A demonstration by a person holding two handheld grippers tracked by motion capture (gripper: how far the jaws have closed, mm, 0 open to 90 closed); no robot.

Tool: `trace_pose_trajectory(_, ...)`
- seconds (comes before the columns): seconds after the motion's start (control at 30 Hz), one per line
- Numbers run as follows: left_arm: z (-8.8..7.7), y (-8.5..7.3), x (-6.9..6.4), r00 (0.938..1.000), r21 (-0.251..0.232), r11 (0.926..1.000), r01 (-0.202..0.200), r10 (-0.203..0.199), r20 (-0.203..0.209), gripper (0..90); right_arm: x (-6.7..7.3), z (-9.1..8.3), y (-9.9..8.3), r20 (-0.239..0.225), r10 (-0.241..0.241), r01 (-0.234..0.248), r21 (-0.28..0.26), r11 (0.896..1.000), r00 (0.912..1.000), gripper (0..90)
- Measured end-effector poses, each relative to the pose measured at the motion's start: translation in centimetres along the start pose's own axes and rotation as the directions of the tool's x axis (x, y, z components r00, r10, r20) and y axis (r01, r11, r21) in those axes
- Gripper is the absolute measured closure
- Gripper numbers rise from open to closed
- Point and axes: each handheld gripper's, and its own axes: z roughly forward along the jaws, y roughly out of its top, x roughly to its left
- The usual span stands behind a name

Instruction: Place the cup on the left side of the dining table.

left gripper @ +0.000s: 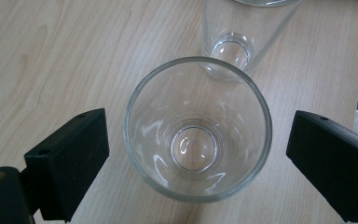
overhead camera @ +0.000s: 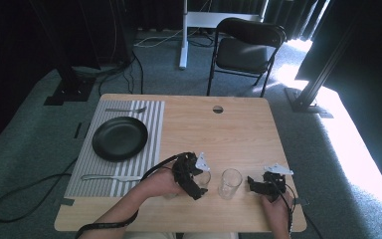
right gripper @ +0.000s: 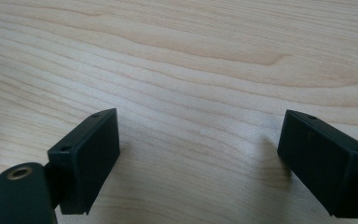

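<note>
On the light wooden desk (overhead camera: 238,134), the left gripper (left gripper: 196,154) holds its fingers released around a near glass (left gripper: 198,128). Closing off-centre could tip it against the second glass (left gripper: 242,32). The right gripper (right gripper: 198,158) is released, empty.

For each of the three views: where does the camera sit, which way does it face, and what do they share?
High view: above the person's side, looking forward and down at the table; both forearms, left gripper, right gripper.
Left gripper view: looks down past open jaws into a near glass.
Right gripper view: open jaws over bare wood.
Shared: second glass appears in high and left gripper views.
</note>
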Motion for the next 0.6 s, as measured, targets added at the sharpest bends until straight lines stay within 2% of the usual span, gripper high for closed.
trace_pose_trajectory(0.07,0.26,0.21,-0.11,0.9998,0.023,0.9997,-0.005,0.005,-0.017,8.6,0.00,0.00,0.00,0.000,0.000,0.000,0.000,1.000,1.0000,12.2)
trace_pose_trajectory(0.17,0.36,0.31,-0.09,1.0000,0.029,0.9996,-0.001,0.001,-0.010,12.3,0.00,0.00,0.00,0.000,0.000,0.000,0.000,1.000,1.0000,12.2)
trace_pose_trajectory(0.2,0.53,0.54,-0.10,0.9999,0.049,0.9988,-0.002,0.002,-0.011,16.8,0.01,0.00,0.00,0.000,0.002,-0.002,0.000,1.000,1.0000,12.2)
trace_pose_trajectory(0.23,0.53,0.54,-0.10,0.9999,0.049,0.9988,-0.002,0.002,-0.011,20.9,0.00,0.00,0.00,-0.001,0.001,-0.001,0.000,1.000,1.0000,12.2)
trace_pose_trajectory(0.3,0.60,0.79,-0.02,0.9997,0.061,0.9980,0.017,-0.016,-0.020,27.1,0.01,0.00,0.00,0.000,0.001,-0.001,0.000,1.000,1.0000,12.2)
trace_pose_trajectory(0.43,0.53,0.98,0.22,0.9991,0.068,0.9968,0.043,-0.043,0.000,28.2,0.01,0.00,0.00,-0.001,0.001,-0.001,0.000,1.000,1.0000,12.2)
trace_pose_trajectory(0.6,0.46,1.02,0.20,0.9989,0.068,0.9967,0.045,-0.046,0.005,28.8,0.01,0.00,0.00,0.000,0.001,-0.001,0.000,1.000,1.0000,12.2)
